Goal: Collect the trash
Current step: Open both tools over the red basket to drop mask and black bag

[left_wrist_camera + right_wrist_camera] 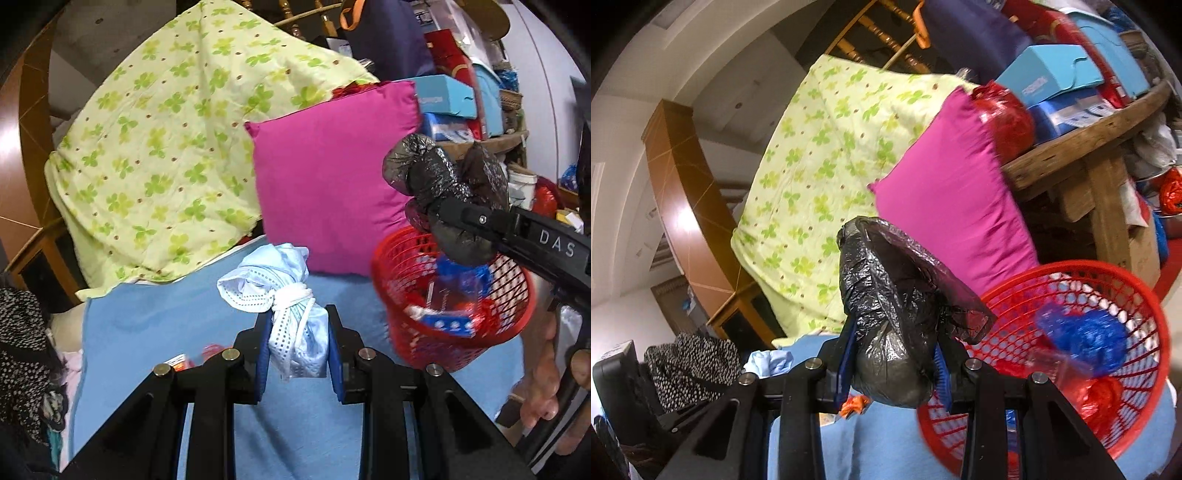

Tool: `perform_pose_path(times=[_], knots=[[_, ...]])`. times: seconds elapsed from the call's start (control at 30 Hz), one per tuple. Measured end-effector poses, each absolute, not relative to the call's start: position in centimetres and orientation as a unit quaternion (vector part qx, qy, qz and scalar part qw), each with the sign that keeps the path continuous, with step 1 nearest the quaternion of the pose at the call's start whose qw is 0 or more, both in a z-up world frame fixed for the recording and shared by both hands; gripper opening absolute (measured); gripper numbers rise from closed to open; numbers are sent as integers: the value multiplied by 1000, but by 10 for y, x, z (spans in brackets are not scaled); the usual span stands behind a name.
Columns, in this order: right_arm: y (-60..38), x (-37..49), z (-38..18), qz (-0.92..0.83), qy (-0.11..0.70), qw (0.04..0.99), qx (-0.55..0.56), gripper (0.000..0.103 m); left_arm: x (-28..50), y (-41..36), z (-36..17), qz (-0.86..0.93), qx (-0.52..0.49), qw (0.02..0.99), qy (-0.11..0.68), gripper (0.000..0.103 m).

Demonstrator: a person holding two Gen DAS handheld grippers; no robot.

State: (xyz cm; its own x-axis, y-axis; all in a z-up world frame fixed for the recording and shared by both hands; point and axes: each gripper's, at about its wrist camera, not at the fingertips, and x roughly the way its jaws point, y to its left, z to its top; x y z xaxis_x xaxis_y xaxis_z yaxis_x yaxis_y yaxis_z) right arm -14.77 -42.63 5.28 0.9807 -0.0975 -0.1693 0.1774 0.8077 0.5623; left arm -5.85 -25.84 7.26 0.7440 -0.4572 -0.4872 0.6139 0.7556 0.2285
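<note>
Both hands carry trash at once, and the way each piece is held points to a drop into the red basket (454,295), which sits on the blue bedsheet (155,325) in front of the pink cushion (332,184) and already holds blue and red wrappers. The left gripper (297,332) pinches a knotted bundle of pale blue face masks (284,295) low on its body, just under the white knot, so the loose top sticks up clear of the pads and the bundle hangs off the bed. The right gripper (892,362) is clamped on a crumpled black plastic bag (890,314), gripped at its bulging lower part with the flap rising above; in the left wrist view this bag hangs right over the basket's rim, well placed for release. The mask bundle is beside the basket, not yet over it. The green clover quilt (159,147) lies behind, untouched.
</note>
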Motion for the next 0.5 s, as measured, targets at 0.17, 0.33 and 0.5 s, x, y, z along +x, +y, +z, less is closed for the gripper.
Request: perform_pose_path(times=[0.17, 0.33, 0.5], knots=[[-452, -166, 48, -93, 52, 939, 327, 39, -66, -276, 81, -336, 183, 903, 197, 29], [-471, -180, 43, -104, 47, 930, 350, 39, -76, -300, 86, -375, 179, 890, 187, 29], [-488, -185, 34, -105, 52, 918, 379, 39, -75, -328, 83, -408, 167, 876, 195, 29]])
